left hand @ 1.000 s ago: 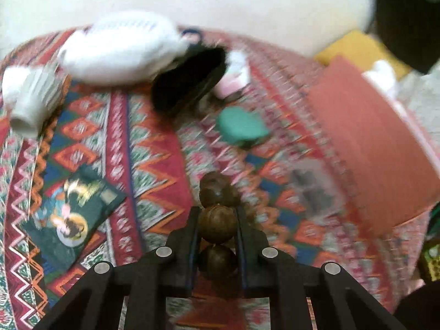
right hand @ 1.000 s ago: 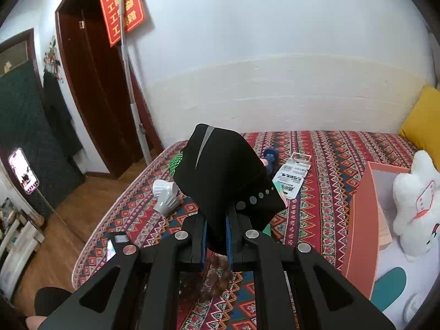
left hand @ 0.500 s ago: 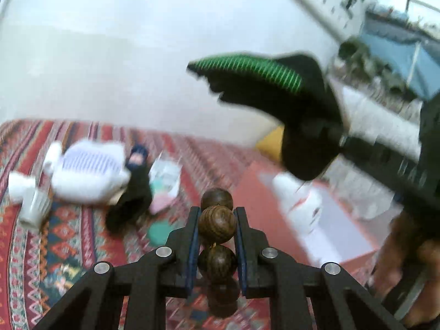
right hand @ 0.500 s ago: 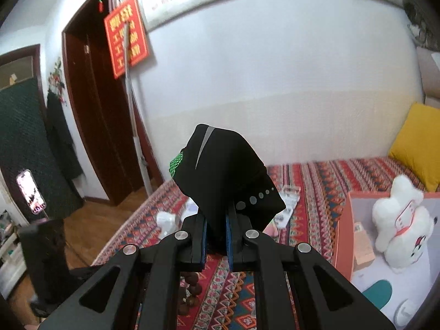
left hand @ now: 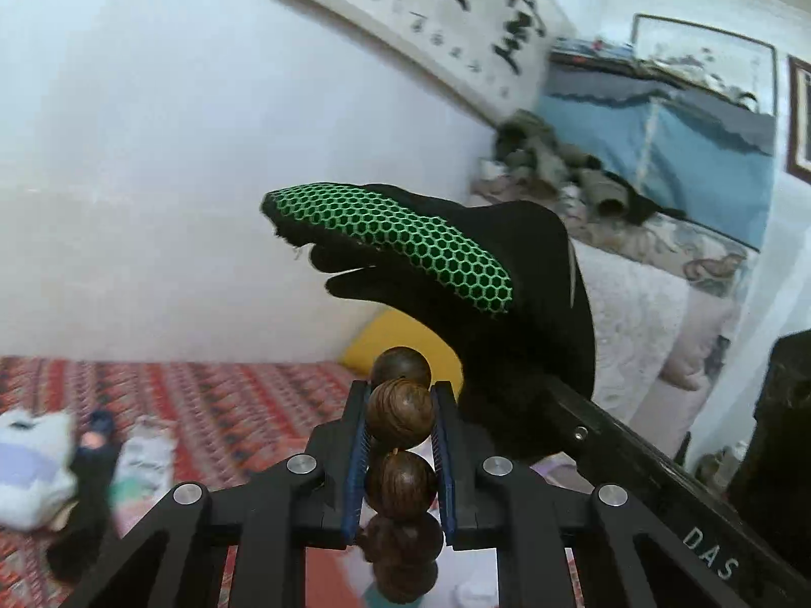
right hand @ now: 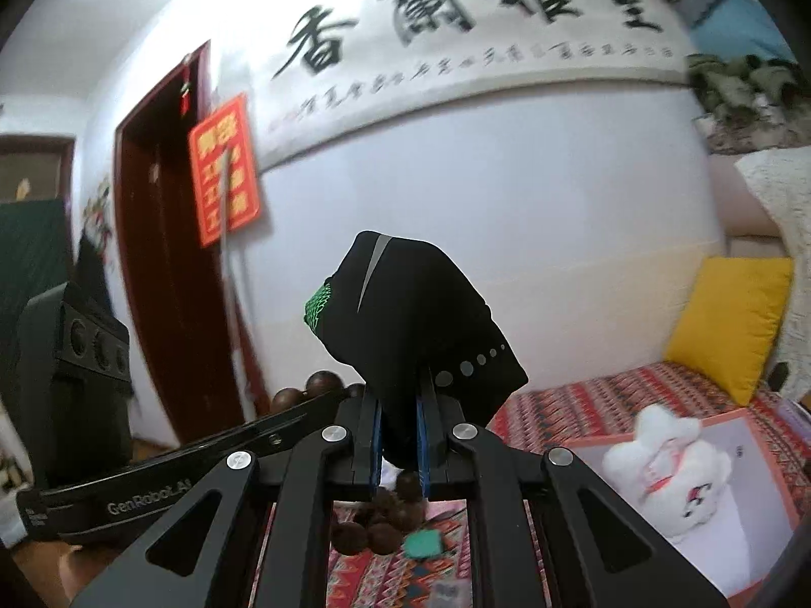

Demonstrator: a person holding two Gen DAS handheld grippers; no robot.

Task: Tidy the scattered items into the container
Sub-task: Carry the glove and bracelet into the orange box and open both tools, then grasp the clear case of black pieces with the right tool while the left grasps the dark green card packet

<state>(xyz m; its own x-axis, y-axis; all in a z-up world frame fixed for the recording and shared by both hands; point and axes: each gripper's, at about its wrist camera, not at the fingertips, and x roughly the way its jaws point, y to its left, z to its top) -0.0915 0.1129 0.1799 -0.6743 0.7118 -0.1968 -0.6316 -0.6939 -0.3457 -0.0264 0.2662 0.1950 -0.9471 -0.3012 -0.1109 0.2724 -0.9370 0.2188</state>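
i see a white wall (right hand: 507, 213) carrying a long calligraphy scroll (right hand: 471, 15), a red poster (right hand: 225, 167) beside a dark door (right hand: 167, 253), a patterned red bedspread (left hand: 218, 395), and a yellow cushion (right hand: 730, 324).

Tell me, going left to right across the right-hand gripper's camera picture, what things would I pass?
Dark door → red sign → black glove clamped in the right gripper → white plush toy in the pink box → yellow cushion.
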